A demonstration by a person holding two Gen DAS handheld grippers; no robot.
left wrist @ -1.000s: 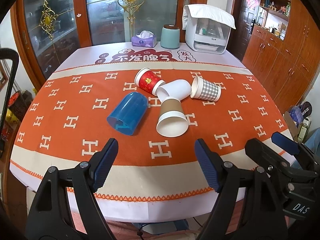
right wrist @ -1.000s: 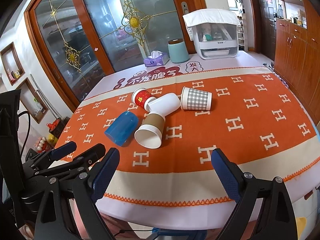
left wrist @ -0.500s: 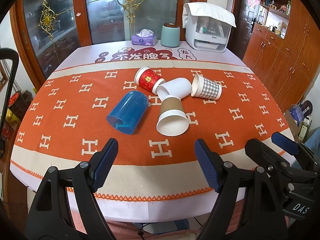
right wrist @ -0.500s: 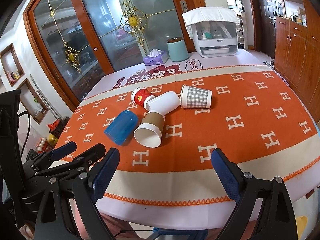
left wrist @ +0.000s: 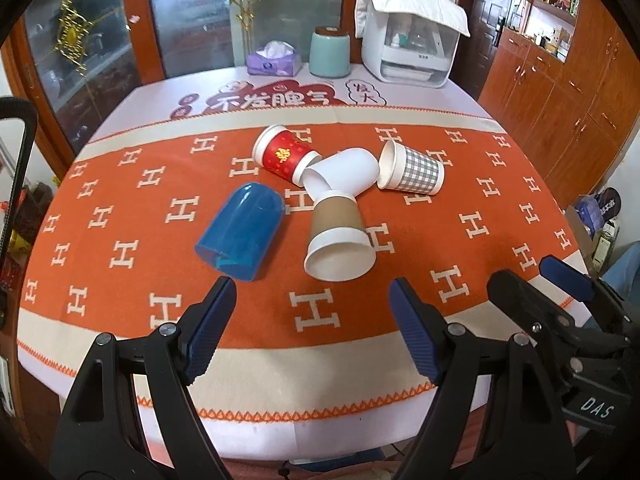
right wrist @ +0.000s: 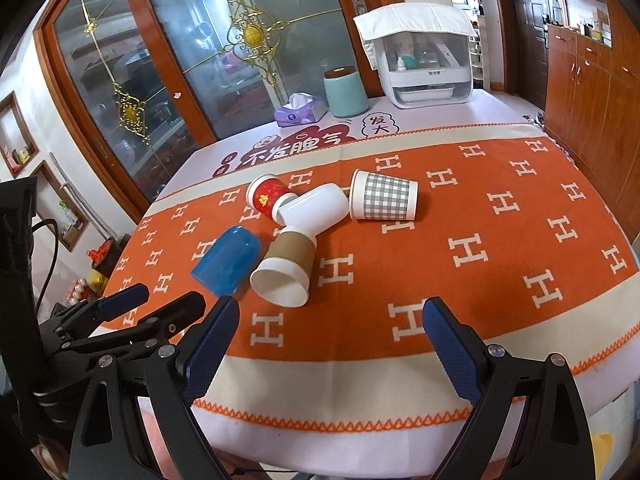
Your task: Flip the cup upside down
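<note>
My left gripper [left wrist: 312,312] is wide open and holds nothing. It hangs over the near edge of the table [left wrist: 280,424]. My right gripper [right wrist: 328,332] is wide open too, and empty, just beside the left one.

Ahead of me five cups lie on their sides on the orange cloth [left wrist: 120,216]. The brown paper cup [left wrist: 340,236] is closest, with its open mouth facing me. It touches the white cup [left wrist: 344,172] behind it. The red cup [left wrist: 284,154] leans against the white one. The checked cup [left wrist: 412,168] lies just to the right. The blue plastic cup [left wrist: 242,236] lies by itself on the left.

No cup is flipped yet. I think the whole job is still left to do.

There is lots of bare cloth on the right and in front of the cups, so I have room to reach in. The middle cups are bunched, so I could bump one. The blue cup has free space around it.
</note>
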